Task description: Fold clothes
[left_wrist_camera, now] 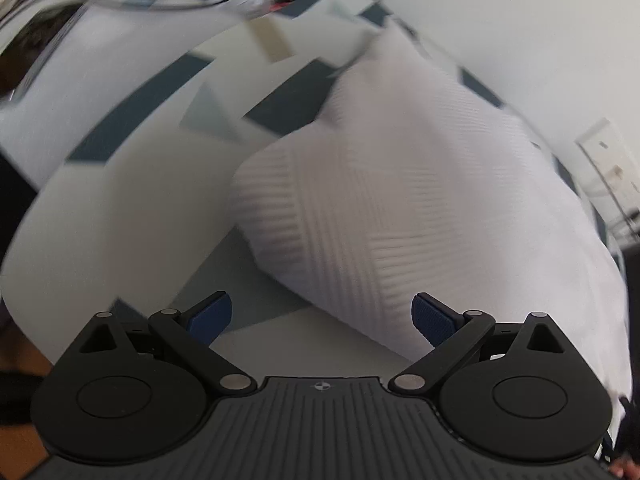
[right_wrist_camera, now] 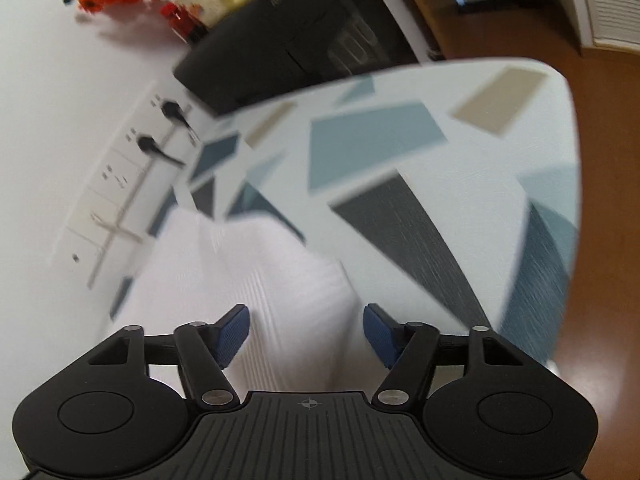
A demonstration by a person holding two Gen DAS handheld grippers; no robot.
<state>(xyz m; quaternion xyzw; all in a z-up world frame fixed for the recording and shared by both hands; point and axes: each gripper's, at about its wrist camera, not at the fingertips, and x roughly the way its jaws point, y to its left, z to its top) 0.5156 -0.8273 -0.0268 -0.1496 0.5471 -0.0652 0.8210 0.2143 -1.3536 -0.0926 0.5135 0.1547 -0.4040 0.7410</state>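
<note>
White garment: lies on the patterned counter, just ahead of the left claw, extending up and to the right. Left claw: released, jaws wide, holding nothing. Right claw: released, the garment seen between its blue pads; contact cannot be told. Fabric: white, ribbed weave, folded into layered panels, edges blurred.

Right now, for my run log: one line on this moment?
left gripper open | right gripper open | white garment unheld on patterned table
</note>
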